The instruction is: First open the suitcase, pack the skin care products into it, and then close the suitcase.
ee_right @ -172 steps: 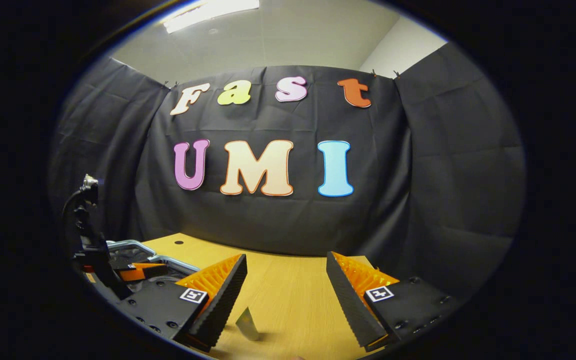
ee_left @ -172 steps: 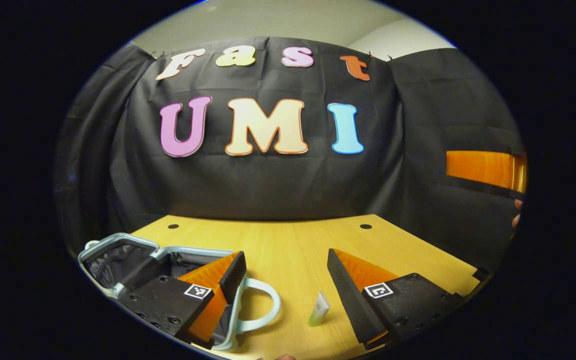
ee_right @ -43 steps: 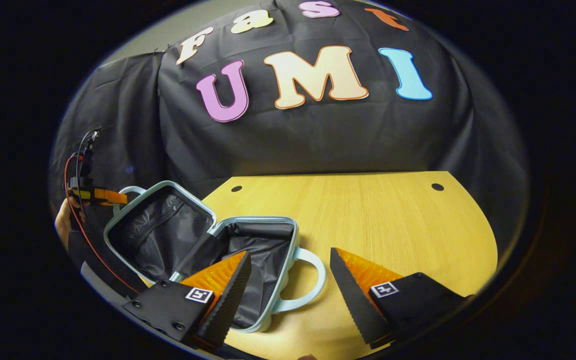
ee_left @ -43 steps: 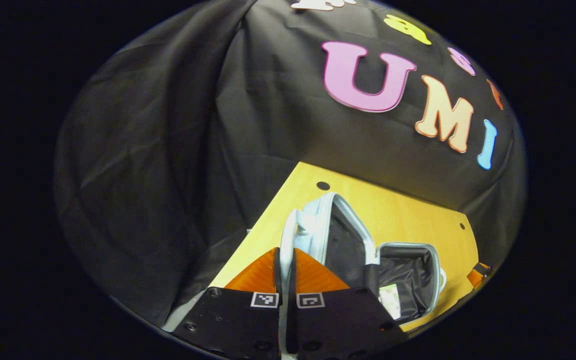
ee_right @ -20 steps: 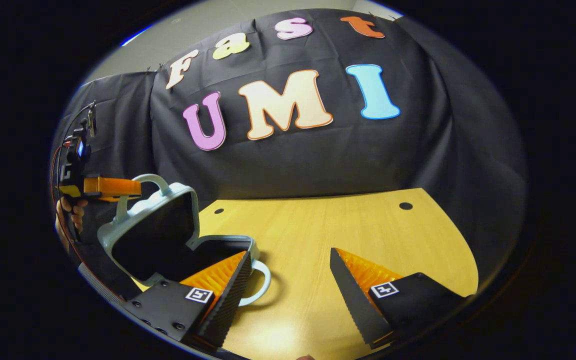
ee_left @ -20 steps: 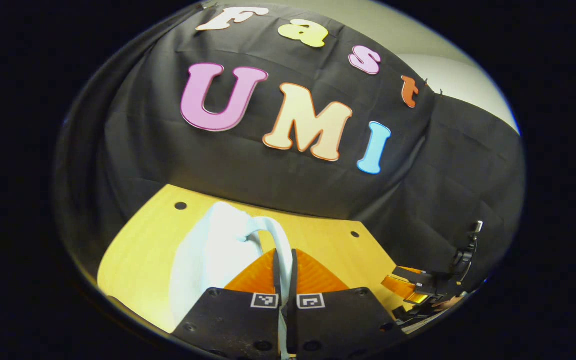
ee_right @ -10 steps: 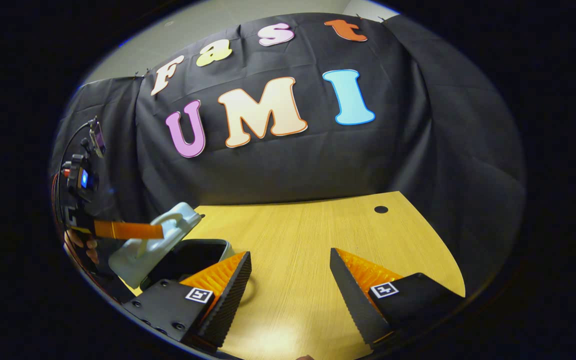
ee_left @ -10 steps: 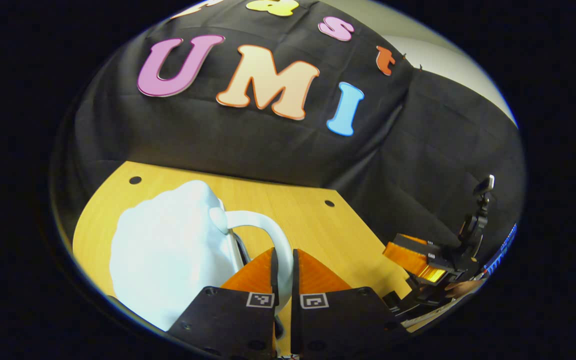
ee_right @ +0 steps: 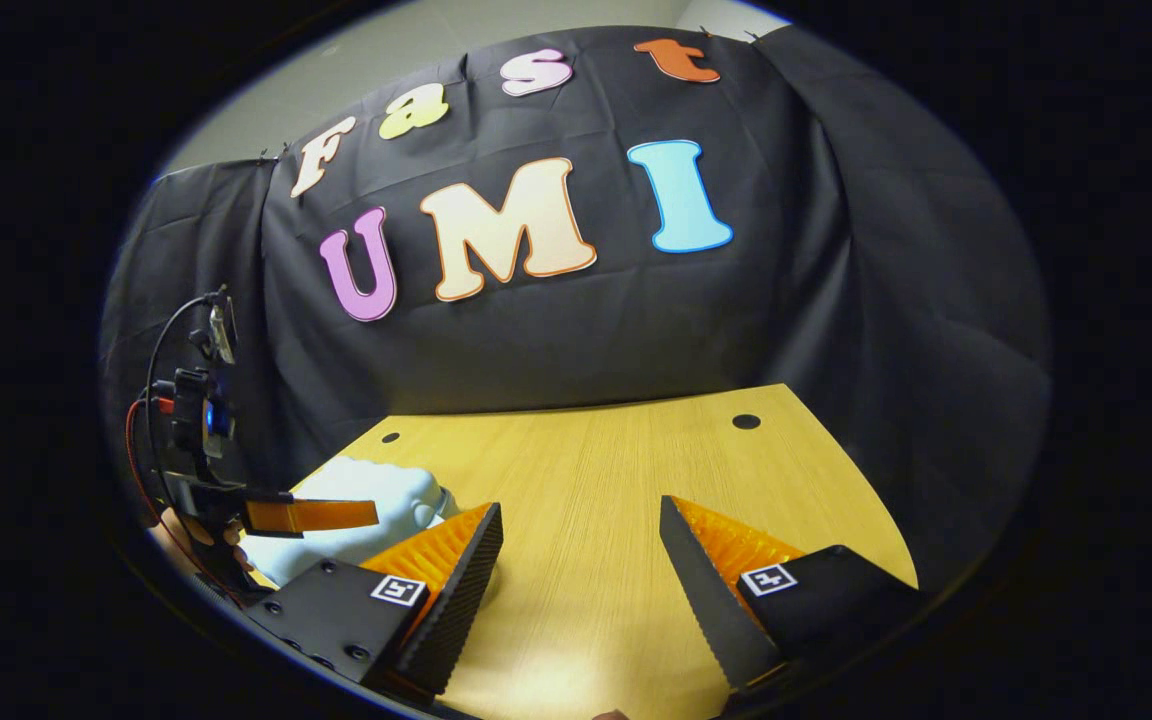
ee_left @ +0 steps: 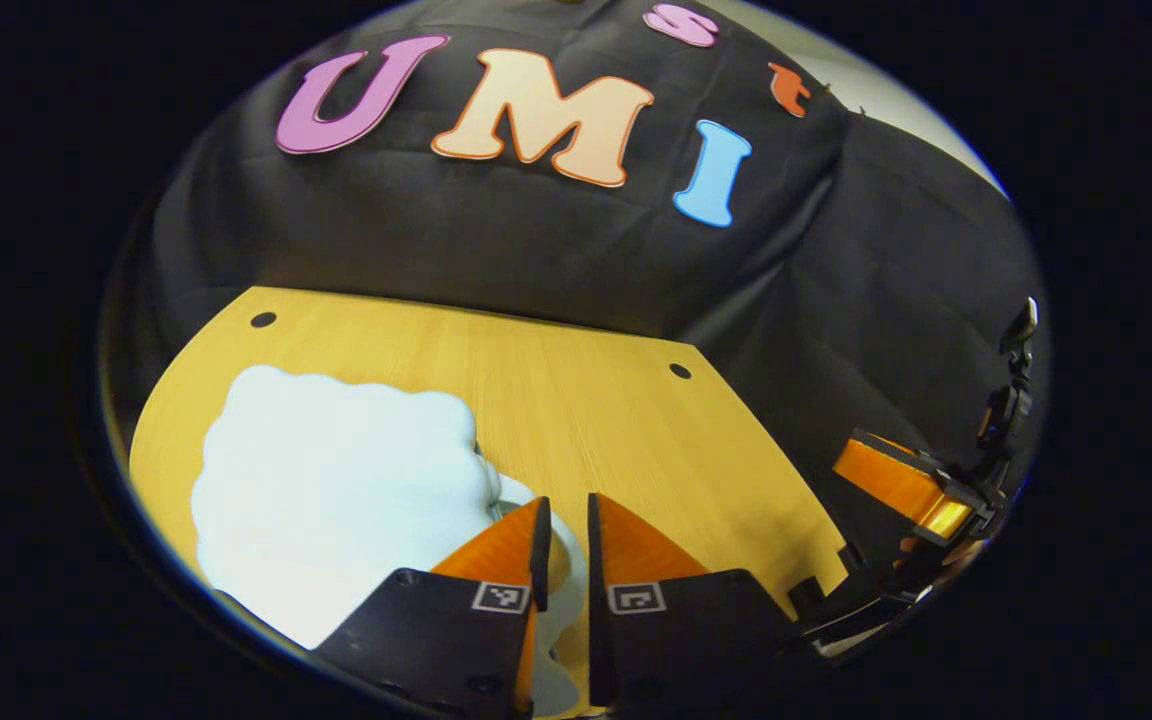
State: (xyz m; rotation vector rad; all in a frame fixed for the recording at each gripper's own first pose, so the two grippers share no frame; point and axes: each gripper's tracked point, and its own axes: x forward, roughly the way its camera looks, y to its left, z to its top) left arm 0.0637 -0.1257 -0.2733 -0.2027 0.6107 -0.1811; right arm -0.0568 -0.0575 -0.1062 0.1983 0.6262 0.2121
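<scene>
The pale blue suitcase (ee_left: 336, 480) lies flat on the wooden table (ee_left: 586, 400) with its lid down, so its inside is hidden. Its loop handle (ee_left: 564, 575) runs through the narrow gap of my left gripper (ee_left: 566, 500), whose fingers press on it. In the right gripper view the suitcase (ee_right: 366, 500) sits at the lower left, with the left gripper (ee_right: 361, 514) level over it. My right gripper (ee_right: 578, 505) hangs open above bare table to the right of the suitcase, with nothing between its fingers.
Off the table's right edge, the right gripper (ee_left: 896, 480) is held by a hand. Small round holes (ee_left: 679, 371) mark the table's far corners. Black cloth walls close in the back and sides. A hand (ee_right: 201, 530) holds the left gripper.
The left gripper swung the lid over by its handle and down onto the base, so the suitcase went from open to closed. Its finger gap looks slightly wider. The right gripper stayed open.
</scene>
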